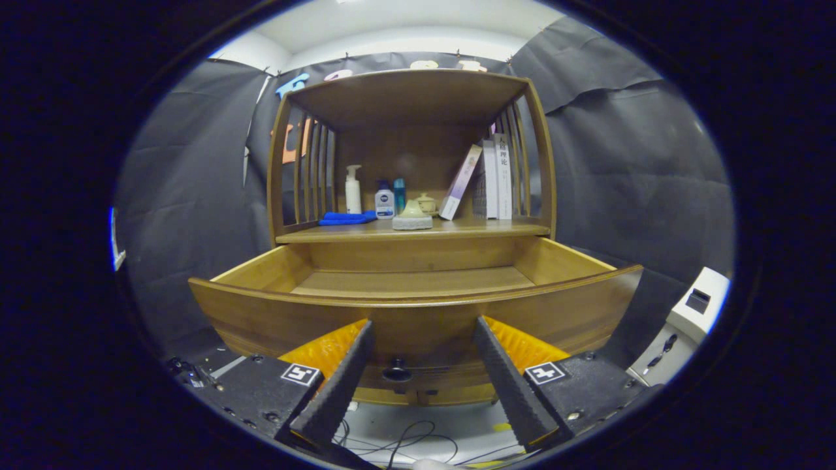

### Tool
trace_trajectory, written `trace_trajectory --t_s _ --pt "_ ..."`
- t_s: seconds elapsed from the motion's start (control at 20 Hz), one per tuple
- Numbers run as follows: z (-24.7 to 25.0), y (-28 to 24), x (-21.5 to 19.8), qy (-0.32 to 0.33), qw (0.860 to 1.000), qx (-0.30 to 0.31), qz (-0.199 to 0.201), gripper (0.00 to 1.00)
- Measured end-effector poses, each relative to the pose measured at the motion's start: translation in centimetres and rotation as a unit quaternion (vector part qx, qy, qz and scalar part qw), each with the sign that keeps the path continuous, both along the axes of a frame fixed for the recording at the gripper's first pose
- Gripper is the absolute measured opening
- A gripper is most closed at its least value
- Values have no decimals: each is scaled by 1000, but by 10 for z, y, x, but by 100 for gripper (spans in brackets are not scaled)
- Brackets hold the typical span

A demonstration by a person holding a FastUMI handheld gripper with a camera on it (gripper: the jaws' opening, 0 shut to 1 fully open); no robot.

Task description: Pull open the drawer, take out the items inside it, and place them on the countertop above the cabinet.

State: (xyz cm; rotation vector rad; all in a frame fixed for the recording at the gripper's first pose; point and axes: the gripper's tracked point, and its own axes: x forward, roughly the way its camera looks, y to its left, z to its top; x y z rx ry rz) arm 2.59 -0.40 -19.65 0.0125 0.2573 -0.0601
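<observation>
A wooden cabinet stands ahead with its drawer [418, 307] pulled out towards me. The part of the drawer floor that I see is bare wood; the near part is hidden behind the drawer front. A dark round knob [396, 373] sits low on the drawer front, between my fingers. My gripper [423, 346] is open, its fingers spread either side of the knob and touching nothing. On the countertop [496, 228] above the drawer lie a folded blue cloth [347, 218] and a pale teapot-like piece on a grey stone base [412, 218].
Further back on the countertop stand a white pump bottle [353, 189], a small white and blue bottle [385, 201], a teal bottle [399, 194], a small lidded cup [427, 203] and several books [486, 179]. A white device [686, 326] stands at right. Cables [405, 444] lie on the floor below.
</observation>
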Motion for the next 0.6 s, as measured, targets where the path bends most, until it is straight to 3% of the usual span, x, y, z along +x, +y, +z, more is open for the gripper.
trace_trajectory --t_s 0.35,0.6 --pt "2 2 9 -8 1000 -2 0 99" --pt "5 3 37 -10 1000 -1 0 99"
